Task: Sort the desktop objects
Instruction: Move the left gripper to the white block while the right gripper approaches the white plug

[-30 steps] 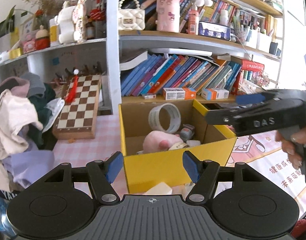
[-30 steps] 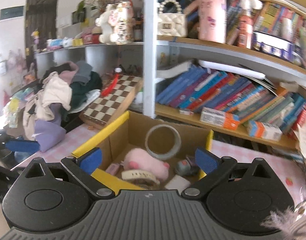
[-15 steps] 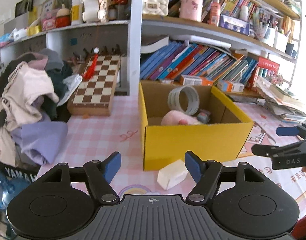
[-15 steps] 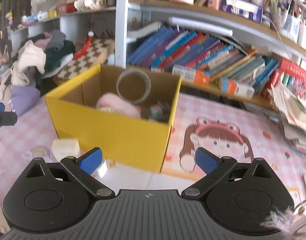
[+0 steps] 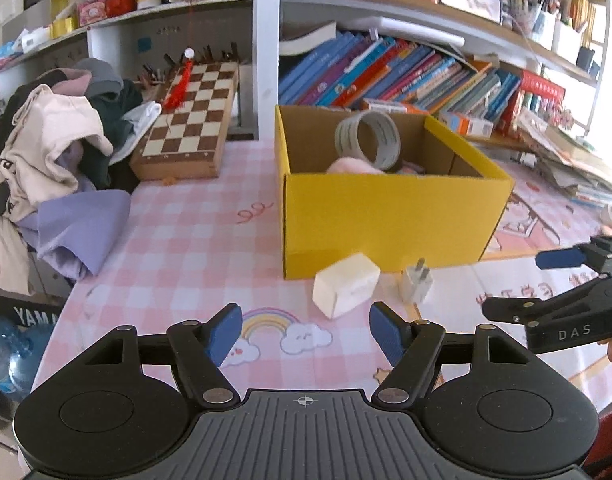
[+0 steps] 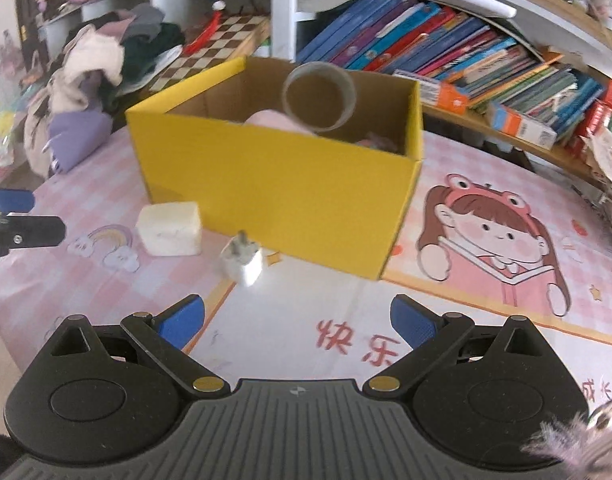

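Desktop objects, as they lie: an open yellow cardboard box [image 5: 390, 216] stands ahead of both your tools on the pink checked table mat [image 5: 177, 240]. Inside it you can see a grey tape roll [image 5: 368, 138] standing on edge against the far wall and a soft pink lump [image 5: 352, 166] below it; the rest of the contents are hidden by the near wall.

Two items lie outside, on the mat just short of the box's near wall: a white rectangular block [image 5: 346, 284] and a small white plug adapter [image 5: 416, 282], prongs up. From your left gripper [image 5: 306, 334] the block sits straight ahead and just past the fingertips, the adapter slightly to the right of it. From your right gripper [image 6: 297, 322] the adapter [image 6: 241, 262] is ahead and left of centre, the block [image 6: 169, 228] further left.

Tool state: both grippers have jaws spread wide and hold nothing. The right one appears at the right edge of the left view, level with the loose pieces.

Judgement: the box serves as the collecting bin, so the block and adapter look like the items outstanding. The wide spread suits the block's broad body; the adapter is small and light, and its prongs-up stance favours pinching it across the body.
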